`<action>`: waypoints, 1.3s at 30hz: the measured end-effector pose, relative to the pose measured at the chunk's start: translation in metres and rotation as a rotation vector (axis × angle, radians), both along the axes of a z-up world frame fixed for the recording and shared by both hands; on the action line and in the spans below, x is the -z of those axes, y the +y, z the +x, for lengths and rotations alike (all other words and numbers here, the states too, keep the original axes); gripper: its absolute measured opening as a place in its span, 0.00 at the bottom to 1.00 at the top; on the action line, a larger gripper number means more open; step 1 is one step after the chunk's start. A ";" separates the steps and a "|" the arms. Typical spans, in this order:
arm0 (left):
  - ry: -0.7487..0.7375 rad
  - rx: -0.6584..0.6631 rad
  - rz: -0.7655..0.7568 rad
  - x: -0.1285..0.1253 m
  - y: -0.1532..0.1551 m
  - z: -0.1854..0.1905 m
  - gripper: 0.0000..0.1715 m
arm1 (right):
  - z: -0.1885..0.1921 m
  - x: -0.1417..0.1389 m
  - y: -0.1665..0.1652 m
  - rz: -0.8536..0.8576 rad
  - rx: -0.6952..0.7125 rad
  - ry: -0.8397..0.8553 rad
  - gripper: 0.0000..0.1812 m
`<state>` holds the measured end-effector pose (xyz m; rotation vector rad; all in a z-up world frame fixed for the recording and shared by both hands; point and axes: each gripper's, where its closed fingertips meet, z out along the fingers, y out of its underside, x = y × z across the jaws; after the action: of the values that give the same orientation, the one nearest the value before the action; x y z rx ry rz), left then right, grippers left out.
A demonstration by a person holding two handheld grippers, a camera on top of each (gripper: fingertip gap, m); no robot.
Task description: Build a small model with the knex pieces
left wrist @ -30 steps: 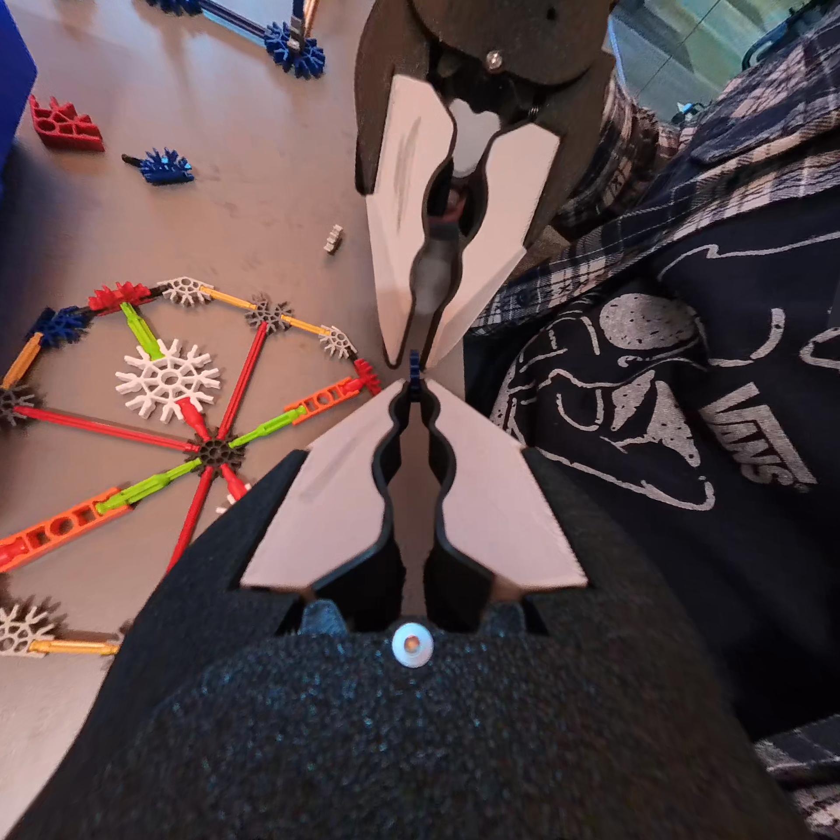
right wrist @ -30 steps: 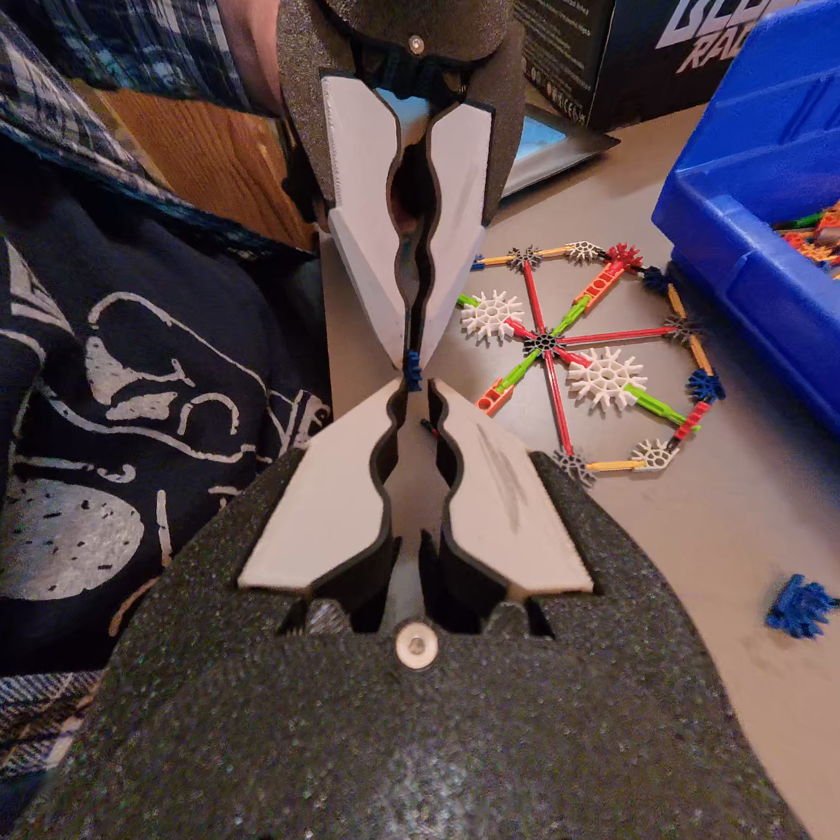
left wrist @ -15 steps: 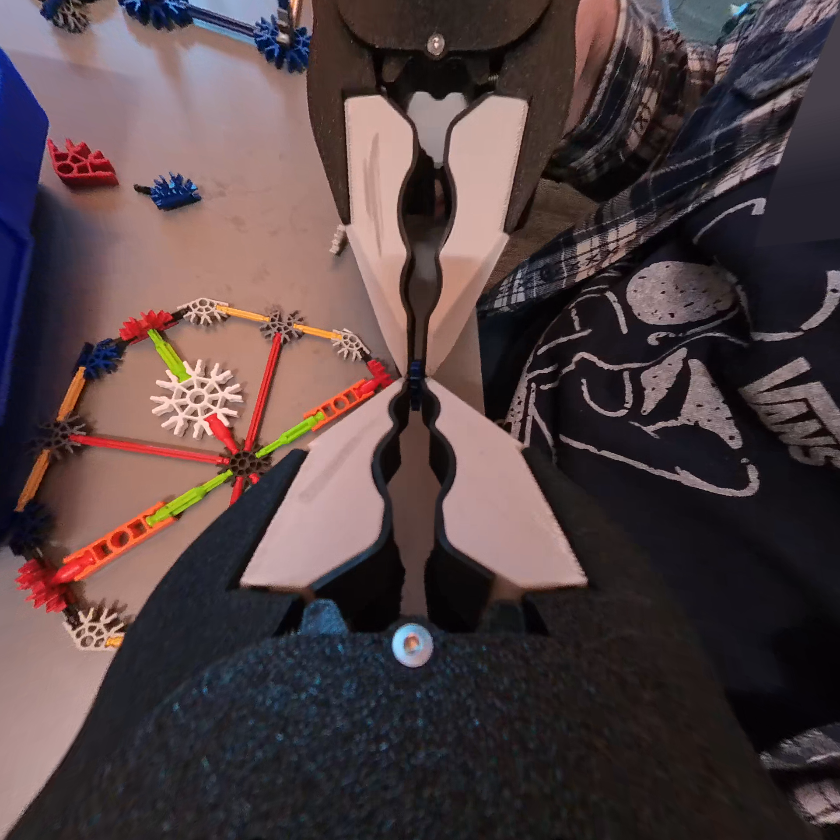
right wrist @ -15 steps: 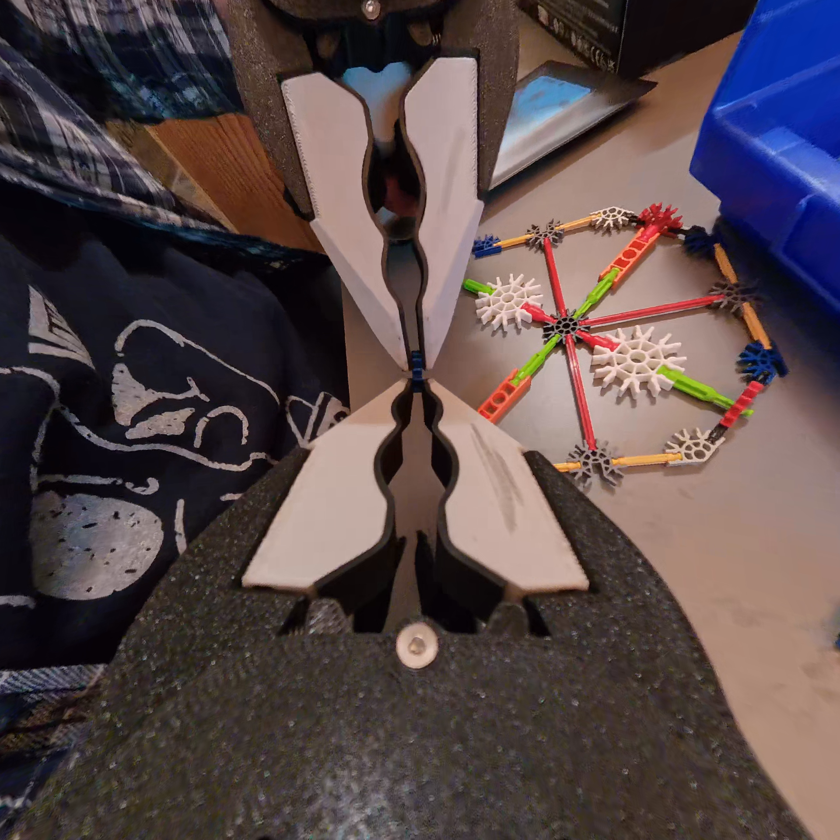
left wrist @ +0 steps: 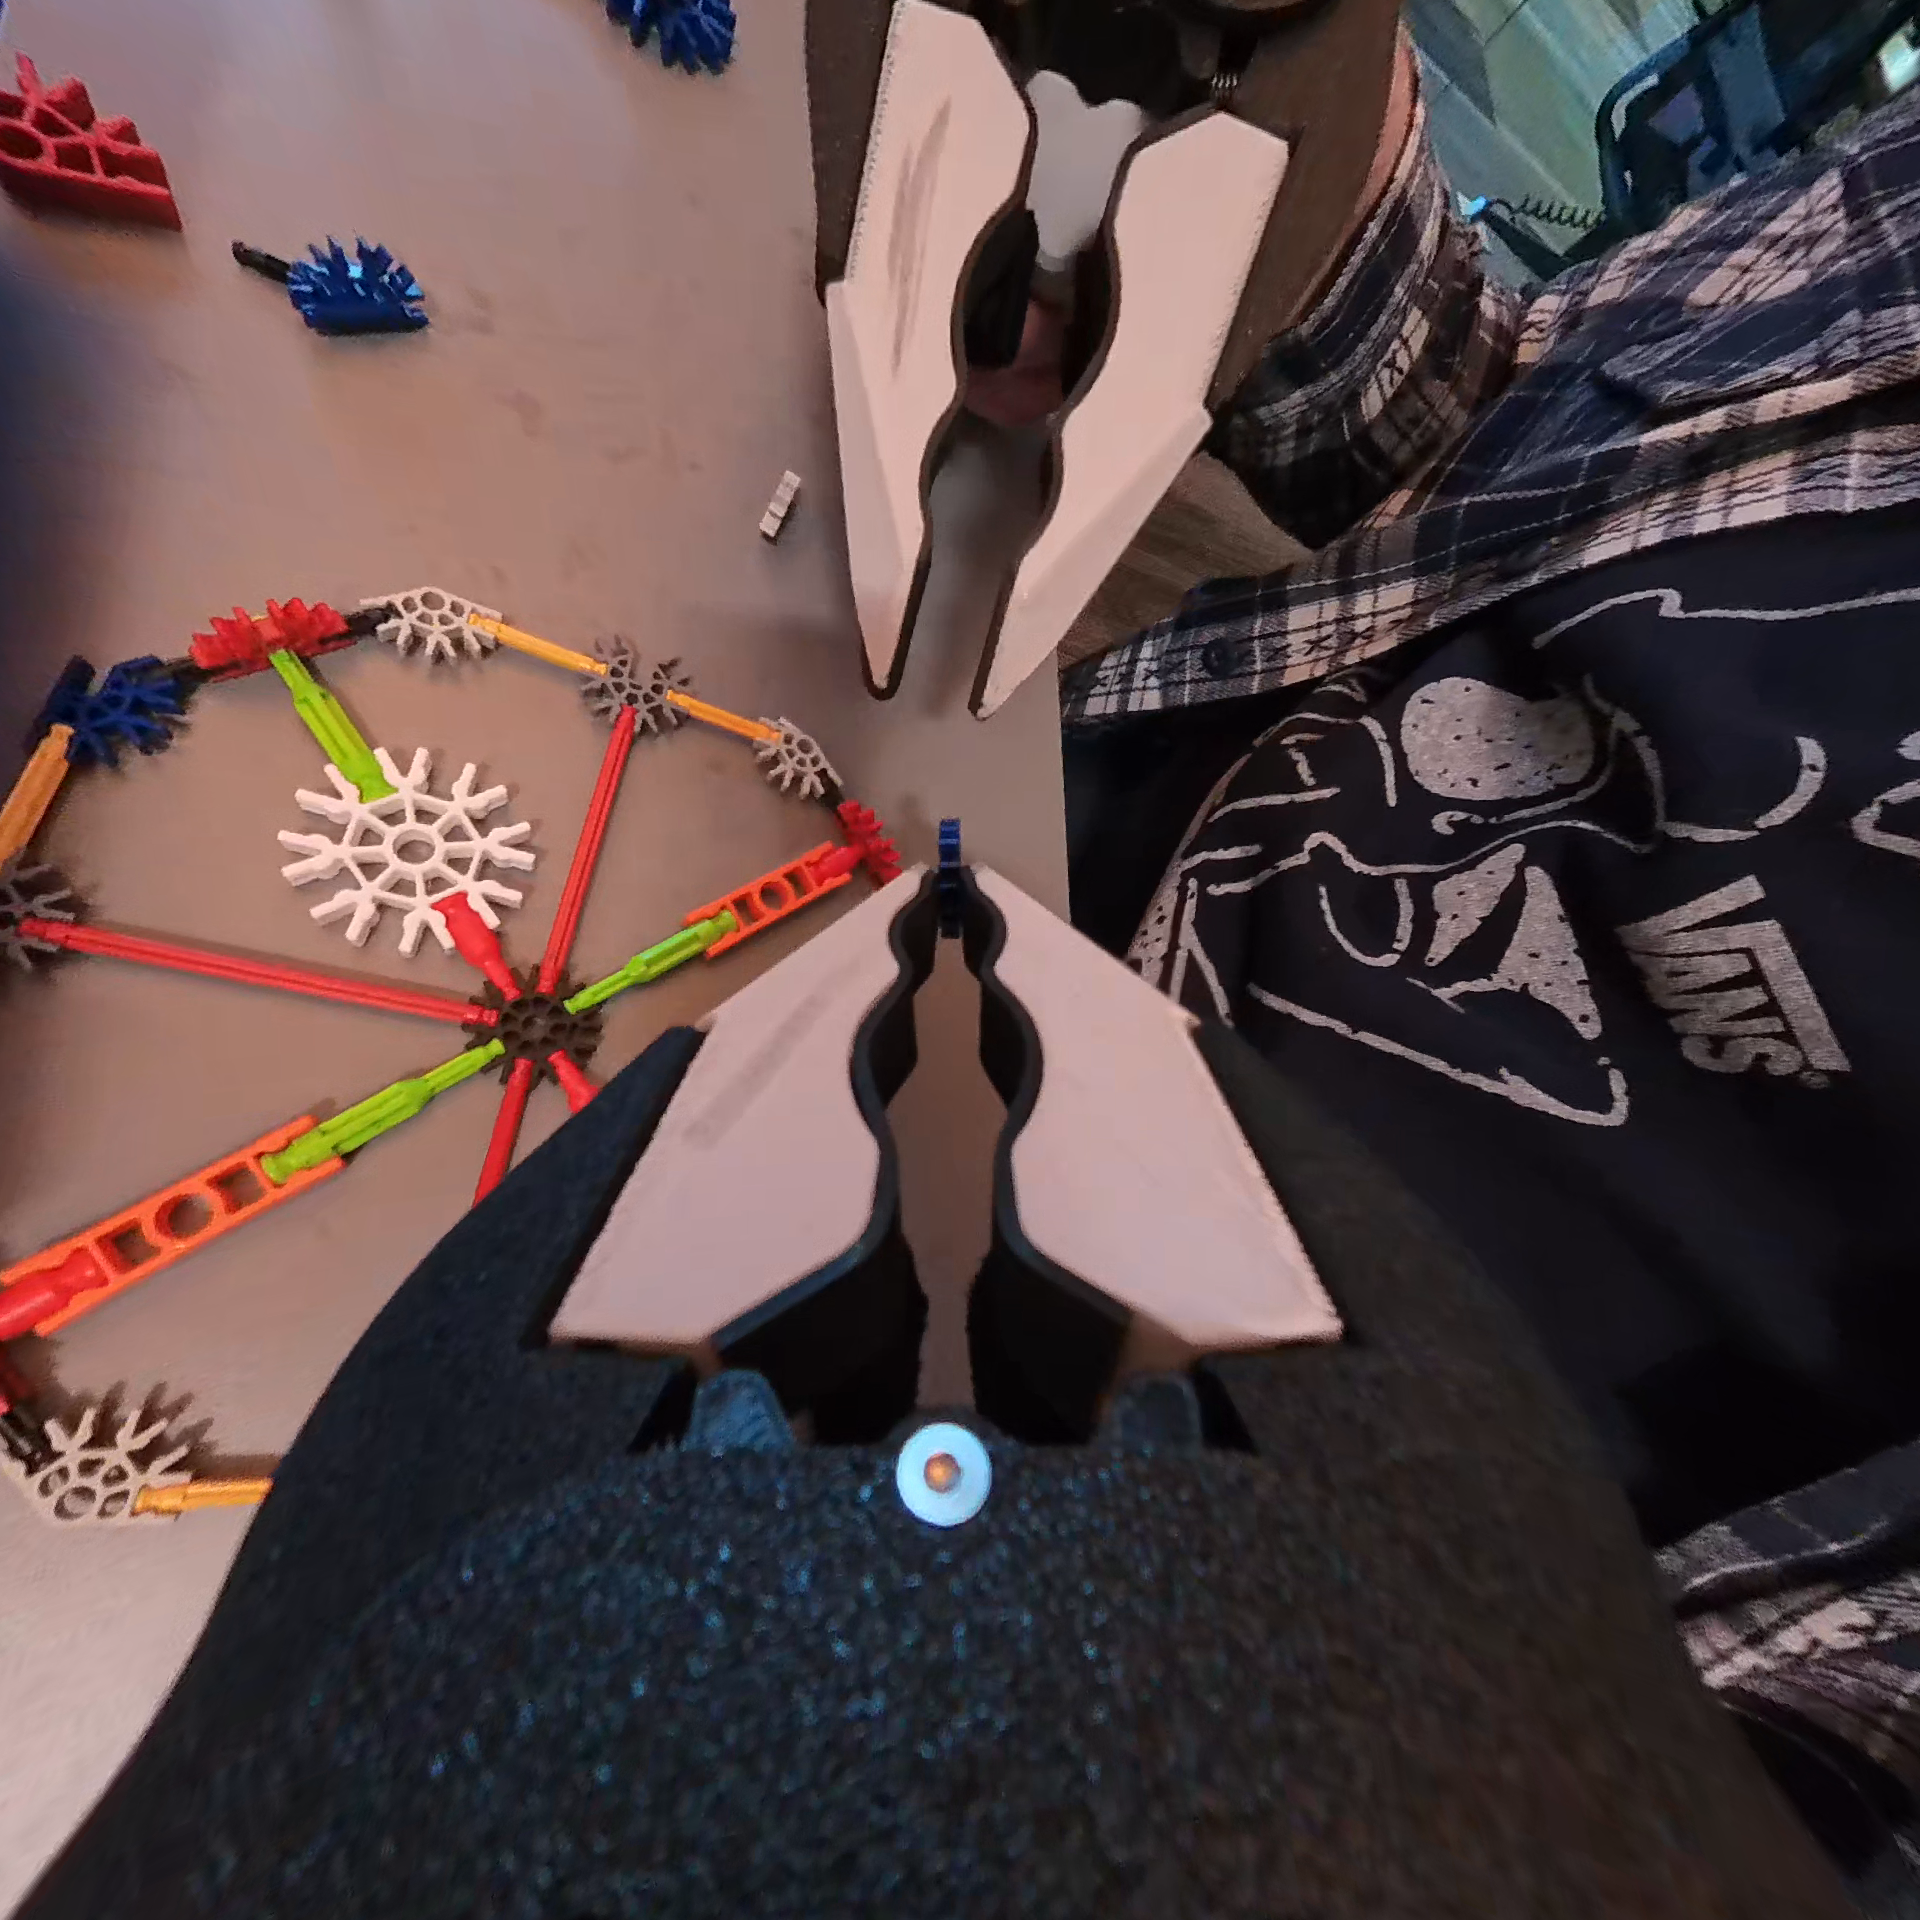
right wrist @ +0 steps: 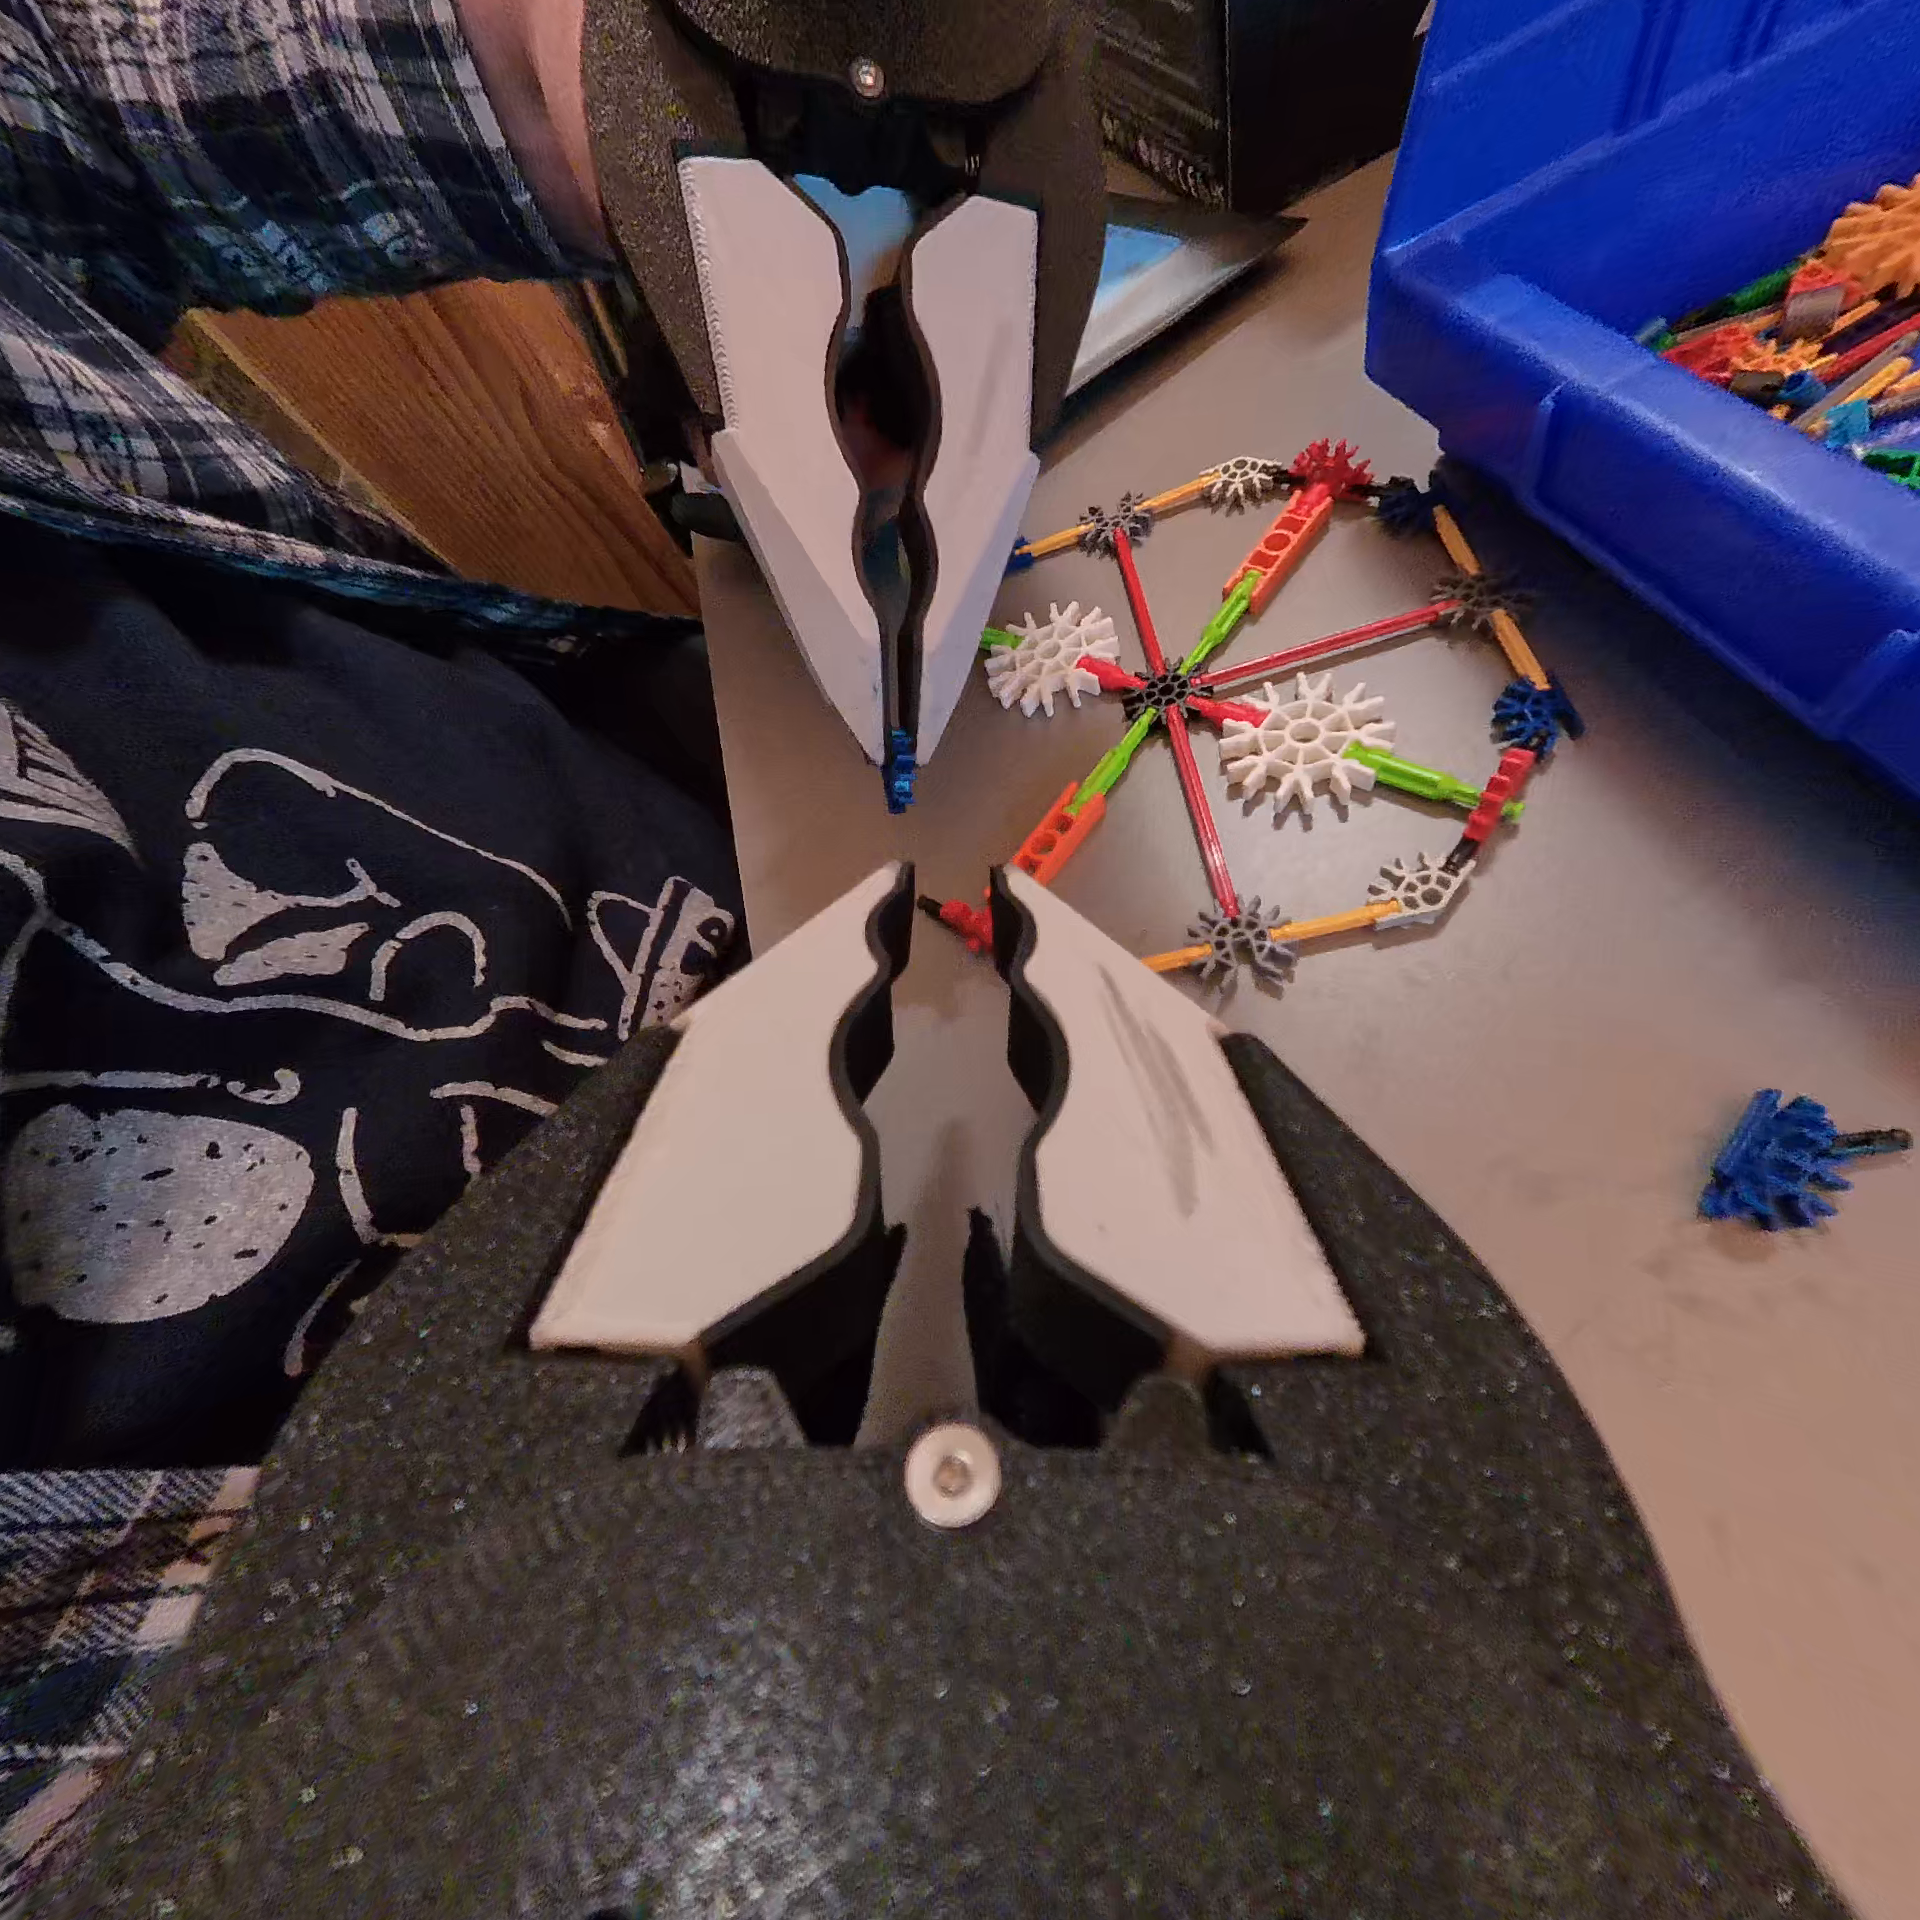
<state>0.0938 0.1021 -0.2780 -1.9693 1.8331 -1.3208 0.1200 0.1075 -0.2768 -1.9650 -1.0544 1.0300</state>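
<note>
1. A blue bin is seen at the table's far edge, heaped with loose rods and connectors in mixed colours.
2. A flat spoked wheel lies just beside both grippers.
3. The right gripper is held open and empty, tips apart.
4. A small blue connector is pinched at the very tips of the closed left gripper, above the table edge; so slight a hold could let it twist or be dropped.

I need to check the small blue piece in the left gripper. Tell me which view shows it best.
The right wrist view: the small blue connector piece sticks out of the shut tips of the left gripper, with its ridged side visible. The left wrist view shows only a dark blue sliver edge-on. The right gripper is open, apart from it.
</note>
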 end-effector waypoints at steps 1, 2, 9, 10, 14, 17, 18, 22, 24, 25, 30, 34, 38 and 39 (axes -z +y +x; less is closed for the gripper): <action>0.007 0.010 0.004 0.002 -0.001 0.000 0.01 | 0.000 0.001 -0.001 0.000 -0.002 -0.003 0.07; 0.017 0.021 0.005 0.003 -0.003 -0.001 0.01 | 0.000 0.002 -0.002 -0.001 -0.002 -0.006 0.07; 0.064 0.114 0.120 0.018 -0.012 -0.005 0.01 | 0.001 0.007 -0.003 0.025 -0.002 -0.033 0.07; 0.073 0.130 0.150 0.021 -0.013 -0.006 0.01 | 0.001 0.008 -0.003 0.029 -0.001 -0.040 0.07; 0.122 0.174 0.233 0.032 -0.012 -0.008 0.01 | 0.002 0.013 -0.004 0.051 -0.002 -0.078 0.07; 0.151 0.186 0.234 0.036 -0.012 -0.009 0.01 | 0.001 0.016 -0.004 0.058 -0.012 -0.097 0.07; 0.163 0.190 0.224 0.037 -0.013 -0.010 0.01 | 0.001 0.016 -0.005 0.060 -0.015 -0.100 0.07; 0.188 0.188 0.215 0.041 -0.012 -0.008 0.02 | 0.001 0.016 -0.005 0.063 -0.020 -0.099 0.07; 0.199 0.181 0.231 0.043 -0.008 -0.007 0.04 | 0.001 0.016 -0.004 0.065 -0.019 -0.097 0.07; 0.202 0.183 0.236 0.043 -0.008 -0.007 0.04 | 0.001 0.016 -0.004 0.066 -0.018 -0.096 0.07; 0.202 0.176 0.265 0.042 -0.005 -0.007 0.08 | 0.001 0.014 -0.004 0.069 -0.019 -0.087 0.07; 0.208 0.170 0.334 0.043 -0.001 -0.012 0.11 | 0.002 0.013 -0.004 0.074 -0.016 -0.077 0.07; 0.179 0.204 0.393 0.039 -0.005 -0.012 0.12 | 0.002 0.012 -0.005 0.081 -0.020 -0.077 0.07; 0.179 0.214 0.418 0.039 -0.006 -0.012 0.12 | 0.002 0.012 -0.005 0.084 -0.021 -0.080 0.07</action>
<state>0.0816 0.0962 -0.3172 -1.7515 2.2334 -0.7344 0.1221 0.1026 -0.2892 -1.9447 -1.1447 0.9101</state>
